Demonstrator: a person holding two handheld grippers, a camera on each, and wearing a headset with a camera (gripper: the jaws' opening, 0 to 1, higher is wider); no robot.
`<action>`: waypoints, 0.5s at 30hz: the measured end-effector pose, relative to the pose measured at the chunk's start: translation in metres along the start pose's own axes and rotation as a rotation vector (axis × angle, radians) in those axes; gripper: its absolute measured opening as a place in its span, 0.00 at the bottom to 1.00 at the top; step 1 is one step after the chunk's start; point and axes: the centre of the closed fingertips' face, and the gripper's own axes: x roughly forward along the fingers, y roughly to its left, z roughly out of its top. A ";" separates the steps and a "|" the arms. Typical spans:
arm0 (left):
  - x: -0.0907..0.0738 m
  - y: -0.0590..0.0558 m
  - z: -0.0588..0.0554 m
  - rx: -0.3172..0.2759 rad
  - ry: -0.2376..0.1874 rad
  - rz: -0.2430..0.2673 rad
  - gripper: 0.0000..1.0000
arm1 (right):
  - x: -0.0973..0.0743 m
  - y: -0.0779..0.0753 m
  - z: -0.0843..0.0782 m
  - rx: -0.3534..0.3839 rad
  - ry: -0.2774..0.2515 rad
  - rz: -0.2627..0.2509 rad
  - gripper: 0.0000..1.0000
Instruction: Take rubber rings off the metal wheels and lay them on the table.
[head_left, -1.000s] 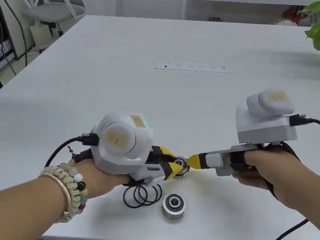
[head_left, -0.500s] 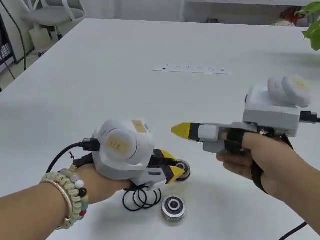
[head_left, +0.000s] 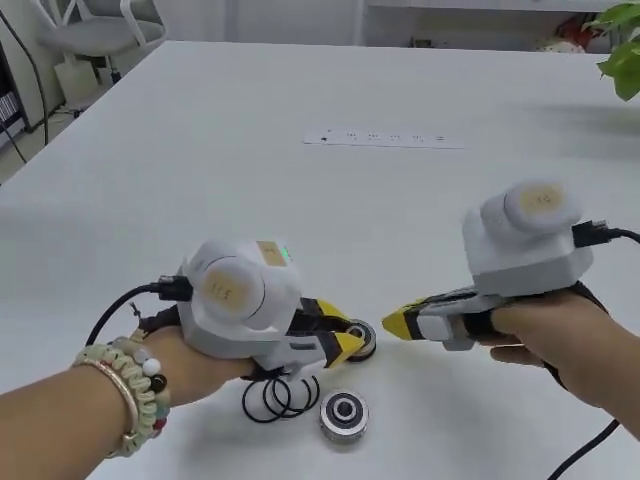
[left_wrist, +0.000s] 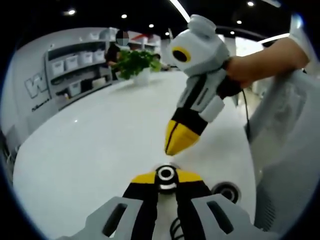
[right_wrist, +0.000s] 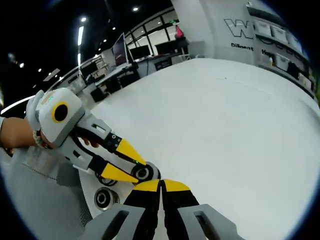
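reference: loose wheel (head_left: 344, 415), a metal wheel lying flat on the white table (head_left: 230, 200), close to the table edge nearest the person.
left gripper (head_left: 347, 340): reaches in from the left of the loose wheel. Its yellow tips sit just beyond that wheel, on the side away from the person.
left jaws: closed partway onto the held wheel (head_left: 362, 337). The left gripper view shows one yellow tip on each side of it.
held wheel: a second metal wheel, near the loose wheel and just beyond it. It cannot be told whether it rests on the table or whether a ring remains on its rim.
right gripper (head_left: 398, 322): beyond the loose wheel and to its right. The tips point at the held wheel, with a small gap between tips and wheel.
right jaws: pressed together tip to tip. The right gripper view shows nothing between them.
rubber rings (head_left: 280, 397): a few thin black rings, overlapping one another, flat on the table just beside the loose wheel on its left. The body of the left gripper is above them.
power strip (head_left: 385, 138): white, flat on the table, well beyond the loose wheel toward the far side.
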 end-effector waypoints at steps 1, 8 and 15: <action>0.000 0.000 0.000 0.000 0.000 0.000 0.13 | 0.001 0.002 -0.001 -0.010 0.004 0.001 0.00; -0.002 0.002 -0.001 0.003 0.003 -0.006 0.13 | 0.004 0.004 -0.009 -0.056 0.047 0.028 0.05; -0.004 0.002 -0.002 -0.007 0.001 -0.017 0.13 | 0.010 0.010 -0.012 -0.124 0.052 0.045 0.17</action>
